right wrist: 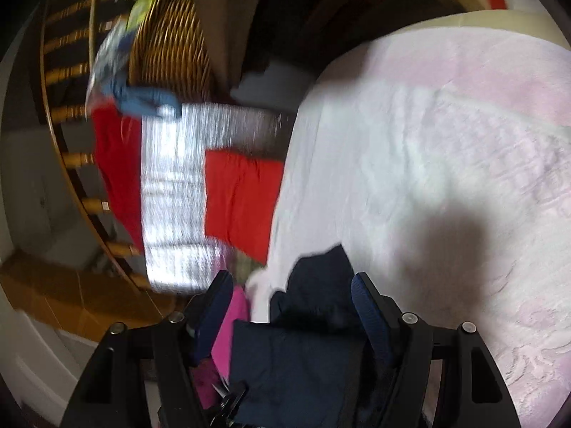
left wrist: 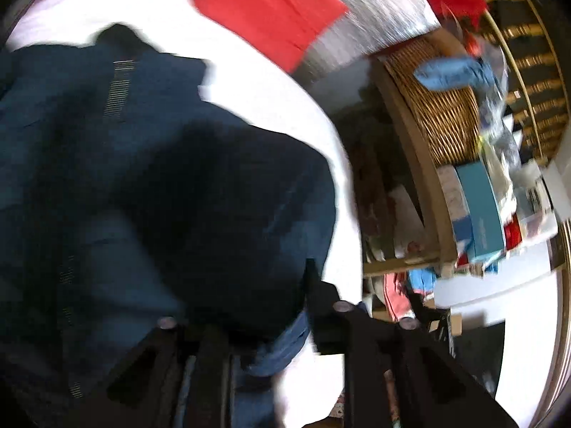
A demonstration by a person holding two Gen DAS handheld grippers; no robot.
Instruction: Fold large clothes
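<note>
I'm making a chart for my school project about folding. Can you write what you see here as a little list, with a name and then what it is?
garment: dark navy garment, large, rumpled, lying on the bed
surface: white bedcover
left gripper: low over the garment's near edge; too blurry to tell if it grips
right gripper: jaws apart, navy cloth lying between the fingers
other cloth: folded red cloth beyond the bed
also nearby: wicker basket, pink cloth
picture quality: blurred, both views
</note>
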